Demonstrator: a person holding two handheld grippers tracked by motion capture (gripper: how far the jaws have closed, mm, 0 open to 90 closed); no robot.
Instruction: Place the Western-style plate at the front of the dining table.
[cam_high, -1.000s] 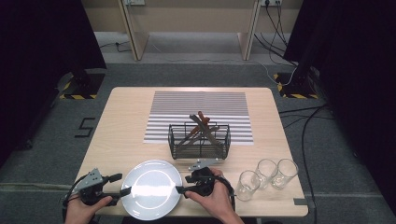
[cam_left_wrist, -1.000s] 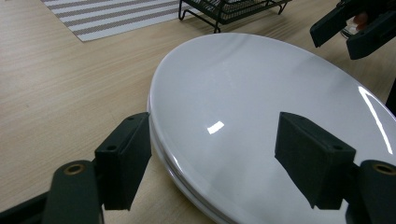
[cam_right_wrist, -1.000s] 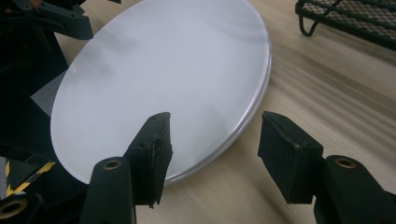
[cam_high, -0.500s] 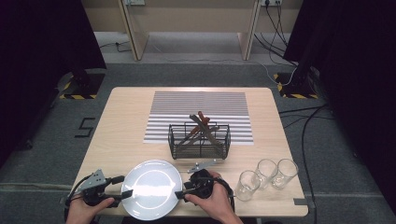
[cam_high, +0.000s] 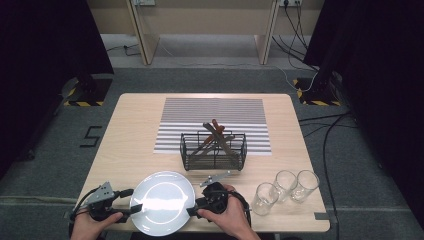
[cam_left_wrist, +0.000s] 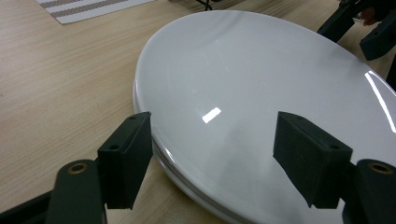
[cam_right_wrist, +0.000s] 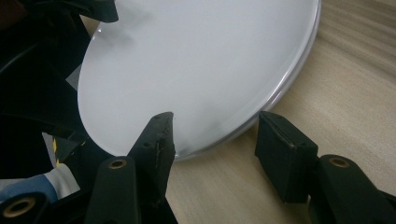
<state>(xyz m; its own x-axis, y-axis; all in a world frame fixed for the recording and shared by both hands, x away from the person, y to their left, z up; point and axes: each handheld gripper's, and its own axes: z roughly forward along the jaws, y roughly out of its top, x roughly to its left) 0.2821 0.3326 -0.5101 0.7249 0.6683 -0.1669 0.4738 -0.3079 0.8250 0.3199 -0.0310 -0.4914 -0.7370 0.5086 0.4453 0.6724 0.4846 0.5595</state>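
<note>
High view: plate (cam_high: 162, 200) is flanked by both grippers, left gripper (cam_high: 131, 212) and right gripper (cam_high: 192, 210), jaws spread wide over opposite rims, nothing clamped, right's just been narrowing.

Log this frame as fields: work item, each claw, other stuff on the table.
work item: white plates, stacked, at the near table edge
left claw: open, astride the stack's rim
right claw: open, jaws just closing, rim between them
rack: wire basket with utensils, on the striped mat
glasses: three glasses, right of the plates
</note>
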